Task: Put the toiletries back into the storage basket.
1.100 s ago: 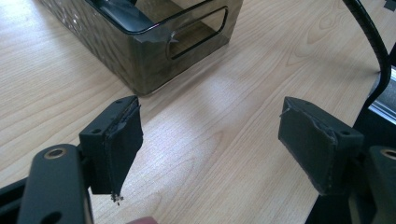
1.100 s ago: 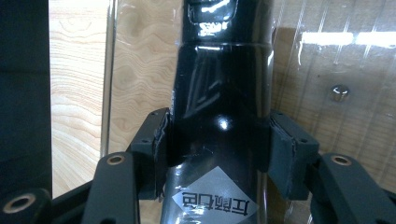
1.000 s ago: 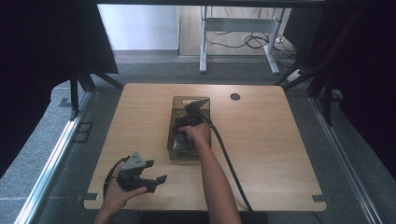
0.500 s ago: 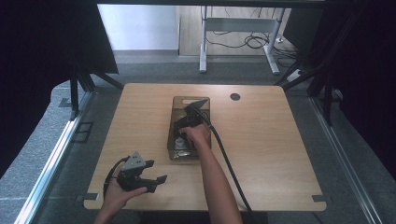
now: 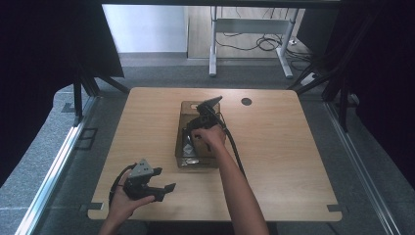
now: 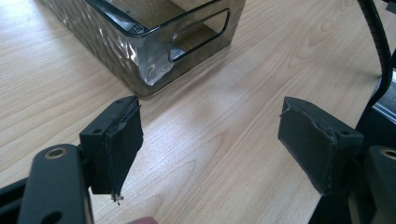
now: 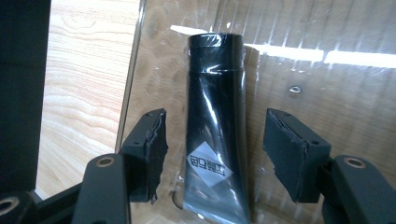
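Right claw [image 7: 212, 154] gapes over glossy black tube [image 7: 215, 126] bearing a square label.

A lab-like recording station is being shown: a plain wooden table [image 5: 293, 161] is being enclosed by black curtains [image 5: 44, 63] on both sides, grey carpet [image 5: 44, 161] is being used underfoot, and loose cables [image 5: 254, 44] are being left beneath a desk frame [image 5: 249, 29] behind.

A bin [image 5: 198, 157] stands near the middle of the bench [image 5: 284, 161], and a tube [image 7: 215, 135] lies flat inside it. The right gripper [image 5: 195, 128] hangs over the bin, its jaws either side of the tube without touching. The left gripper [image 5: 155, 188] sits near the bench's front left edge, well apart from the bin.
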`<state>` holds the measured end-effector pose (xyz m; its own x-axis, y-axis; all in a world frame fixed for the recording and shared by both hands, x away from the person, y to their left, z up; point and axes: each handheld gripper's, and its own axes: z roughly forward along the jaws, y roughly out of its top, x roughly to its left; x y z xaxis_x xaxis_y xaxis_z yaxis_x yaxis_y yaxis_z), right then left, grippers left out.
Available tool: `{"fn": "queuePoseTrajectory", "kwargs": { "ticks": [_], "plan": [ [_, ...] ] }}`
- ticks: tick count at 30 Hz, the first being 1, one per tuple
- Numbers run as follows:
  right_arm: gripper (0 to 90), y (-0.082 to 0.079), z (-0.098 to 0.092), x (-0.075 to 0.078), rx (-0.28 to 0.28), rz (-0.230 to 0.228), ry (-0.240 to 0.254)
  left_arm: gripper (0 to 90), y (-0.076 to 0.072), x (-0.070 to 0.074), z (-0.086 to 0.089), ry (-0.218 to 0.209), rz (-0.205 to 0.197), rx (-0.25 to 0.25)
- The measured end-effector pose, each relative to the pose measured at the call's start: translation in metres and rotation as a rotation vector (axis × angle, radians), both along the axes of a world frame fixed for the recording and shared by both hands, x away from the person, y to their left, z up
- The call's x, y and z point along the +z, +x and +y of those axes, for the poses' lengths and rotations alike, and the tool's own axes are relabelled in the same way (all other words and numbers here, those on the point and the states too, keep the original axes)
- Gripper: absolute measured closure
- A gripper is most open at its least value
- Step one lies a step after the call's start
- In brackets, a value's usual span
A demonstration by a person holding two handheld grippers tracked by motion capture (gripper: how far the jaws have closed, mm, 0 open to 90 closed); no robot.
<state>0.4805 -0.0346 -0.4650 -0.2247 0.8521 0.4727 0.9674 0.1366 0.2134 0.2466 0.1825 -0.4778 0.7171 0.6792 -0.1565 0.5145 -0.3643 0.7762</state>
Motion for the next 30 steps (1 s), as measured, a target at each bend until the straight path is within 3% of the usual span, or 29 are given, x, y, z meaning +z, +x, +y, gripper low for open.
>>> {"fn": "queuePoseTrajectory", "kwargs": {
  "ticks": [6,14,19,22,30],
  "plan": [
    [38.6,-0.005,-0.013,0.011,0.059,-0.063,-0.015,22.1,0.0,0.0,-0.001,0.008,-0.002,0.007],
    [37.8,-0.026,-0.036,0.026,0.226,-0.219,0.005,22.1,-0.001,-0.001,-0.002,0.01,-0.002,0.008],
    [37.8,-0.046,-0.059,0.037,0.284,-0.31,0.025,22.2,-0.003,-0.002,0.0,0.017,-0.004,0.014],
    [38.0,-0.06,-0.075,0.041,0.293,-0.35,0.003,22.2,-0.006,0.001,-0.001,0.015,-0.014,0.011],
    [38.6,-0.097,-0.12,0.041,0.323,-0.472,0.041,22.2,-0.008,0.002,-0.002,0.019,-0.021,0.021]
  ]
}}
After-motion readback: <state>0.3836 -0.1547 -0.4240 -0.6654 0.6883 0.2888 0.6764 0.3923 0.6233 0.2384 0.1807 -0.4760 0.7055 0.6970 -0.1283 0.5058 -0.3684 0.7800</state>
